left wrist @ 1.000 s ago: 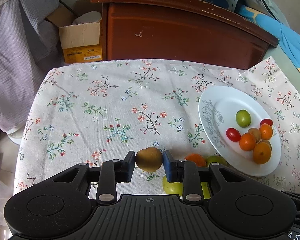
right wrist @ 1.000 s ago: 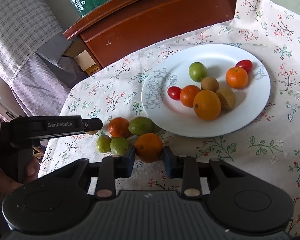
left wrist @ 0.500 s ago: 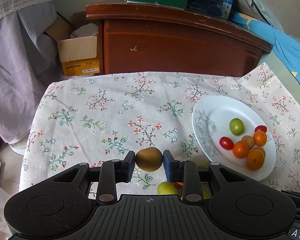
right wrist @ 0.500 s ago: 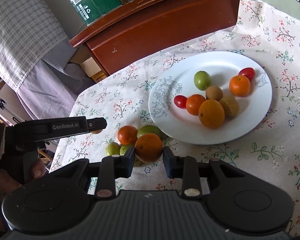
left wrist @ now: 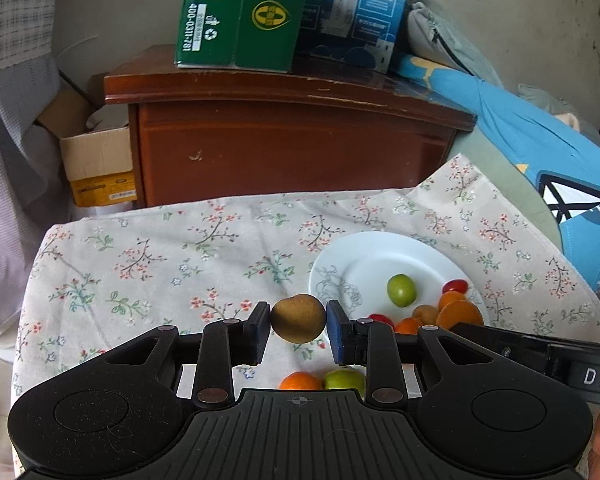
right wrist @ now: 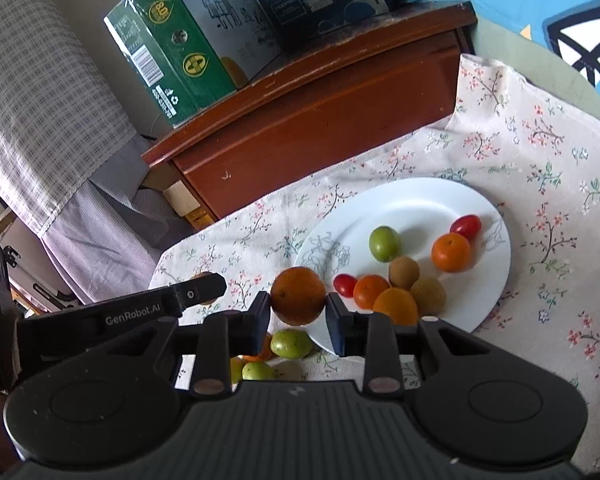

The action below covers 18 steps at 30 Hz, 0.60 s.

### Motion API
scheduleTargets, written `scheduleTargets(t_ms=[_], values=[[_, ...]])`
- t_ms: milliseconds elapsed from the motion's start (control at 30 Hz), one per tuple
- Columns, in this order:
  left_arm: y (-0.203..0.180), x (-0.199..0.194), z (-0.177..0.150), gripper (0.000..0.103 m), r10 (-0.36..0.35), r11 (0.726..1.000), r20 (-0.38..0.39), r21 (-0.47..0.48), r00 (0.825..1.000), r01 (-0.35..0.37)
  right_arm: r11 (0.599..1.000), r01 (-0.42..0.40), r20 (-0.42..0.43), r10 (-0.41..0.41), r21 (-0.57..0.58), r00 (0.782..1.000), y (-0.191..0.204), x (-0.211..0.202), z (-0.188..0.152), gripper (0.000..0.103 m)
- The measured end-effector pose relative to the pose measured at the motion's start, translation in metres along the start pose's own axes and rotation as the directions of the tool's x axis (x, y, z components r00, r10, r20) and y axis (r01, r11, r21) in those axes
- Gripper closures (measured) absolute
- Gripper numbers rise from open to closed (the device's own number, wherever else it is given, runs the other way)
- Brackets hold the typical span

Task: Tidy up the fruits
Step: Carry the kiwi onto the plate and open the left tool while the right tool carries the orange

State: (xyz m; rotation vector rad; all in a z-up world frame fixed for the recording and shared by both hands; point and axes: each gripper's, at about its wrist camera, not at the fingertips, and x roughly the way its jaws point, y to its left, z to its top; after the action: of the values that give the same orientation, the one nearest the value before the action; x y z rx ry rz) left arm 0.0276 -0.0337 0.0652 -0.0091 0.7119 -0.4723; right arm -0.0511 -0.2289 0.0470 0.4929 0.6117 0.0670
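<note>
My left gripper (left wrist: pixel 298 322) is shut on a brown kiwi (left wrist: pixel 298 317), held above the floral cloth left of the white plate (left wrist: pixel 364 264). My right gripper (right wrist: pixel 298 312) is shut on an orange (right wrist: pixel 298 295), held above the cloth at the plate's (right wrist: pixel 420 204) near-left rim. The plate holds several fruits: a green one (right wrist: pixel 385 243), oranges, kiwis and cherry tomatoes. An orange (left wrist: pixel 300 381) and green fruits (right wrist: pixel 291 343) lie loose on the cloth below the grippers. The left gripper's finger (right wrist: pixel 196 294) shows at the left of the right wrist view.
A brown wooden cabinet (left wrist: pixel 284 140) stands behind the table, with a green carton (left wrist: pixel 240 16) and a blue carton (left wrist: pixel 360 12) on top. A cardboard box (left wrist: pixel 100 168) sits on the floor at left. Blue fabric (left wrist: pixel 540 152) lies at right.
Both grippers have risen and drawn back with their fruits. The table and plate look lower and farther, and the cartons on the cabinet have come into view.
</note>
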Motion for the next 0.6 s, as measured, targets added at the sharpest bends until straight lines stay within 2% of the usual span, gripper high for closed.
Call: scheduleTargets(t_ms=[300,600], values=[[-0.020,0.004,0.012,0.075,-0.096,0.995,0.022,0.039,0.995,0.095,0.999,0.039,0.044,-0.039,-0.005,0.998,-0.012,-0.013,0.020,0.073],[-0.021,0.016,0.015,0.075,-0.122,0.993,0.006,0.007,0.993,0.122,0.998,0.068,0.007,-0.068,-0.002,0.998,-0.028,-0.003,0.034,0.073]])
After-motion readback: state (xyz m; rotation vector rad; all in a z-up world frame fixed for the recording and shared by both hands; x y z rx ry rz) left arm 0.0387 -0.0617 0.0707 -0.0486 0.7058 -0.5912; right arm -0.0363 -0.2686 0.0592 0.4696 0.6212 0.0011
